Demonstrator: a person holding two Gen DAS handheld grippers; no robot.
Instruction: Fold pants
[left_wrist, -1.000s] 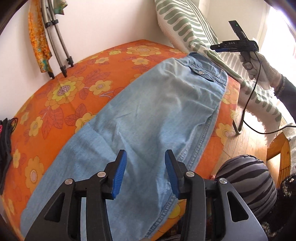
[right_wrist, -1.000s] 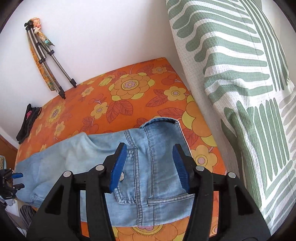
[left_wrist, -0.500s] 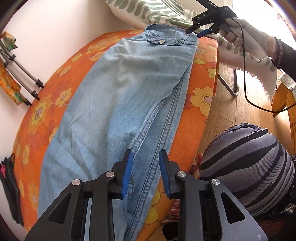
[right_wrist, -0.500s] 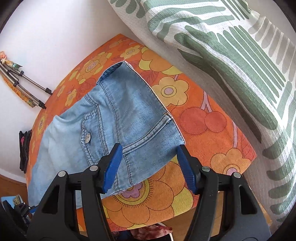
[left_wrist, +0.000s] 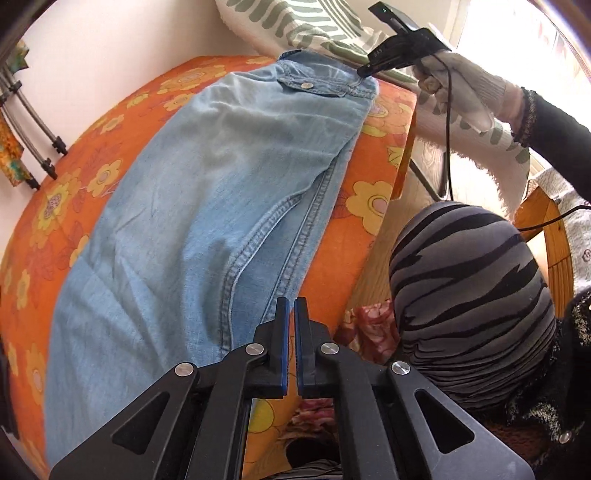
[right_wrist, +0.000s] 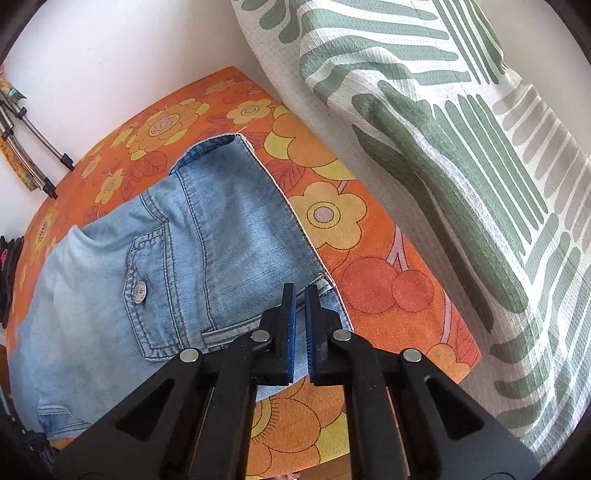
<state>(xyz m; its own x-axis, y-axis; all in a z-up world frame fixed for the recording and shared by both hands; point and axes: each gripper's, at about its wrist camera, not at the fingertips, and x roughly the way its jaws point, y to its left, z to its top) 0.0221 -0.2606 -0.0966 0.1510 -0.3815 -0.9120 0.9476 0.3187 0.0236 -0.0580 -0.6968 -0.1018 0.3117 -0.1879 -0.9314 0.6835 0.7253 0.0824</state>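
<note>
Light blue denim pants (left_wrist: 207, 192) lie flat and lengthwise on an orange flowered bed (left_wrist: 66, 192), waistband at the far end. My left gripper (left_wrist: 291, 306) is shut on the pants' near seamed edge, at the bed's side. My right gripper (right_wrist: 300, 295) is shut on the near corner of the waistband (right_wrist: 236, 236), beside the back pocket and its metal button (right_wrist: 139, 292). The right gripper also shows in the left wrist view (left_wrist: 364, 72), held in a gloved hand at the waistband corner.
A white and green striped blanket (right_wrist: 443, 155) hangs at the bed's head. Tripod legs (left_wrist: 37, 136) lean on the white wall. My striped knee (left_wrist: 469, 280) is beside the bed, over wooden floor. A black item (right_wrist: 7, 266) lies at the far bed edge.
Both grippers have closed from open. The left moved to the pants' side seam edge and shut on it. The right came down onto the waistband corner and shut on it.
</note>
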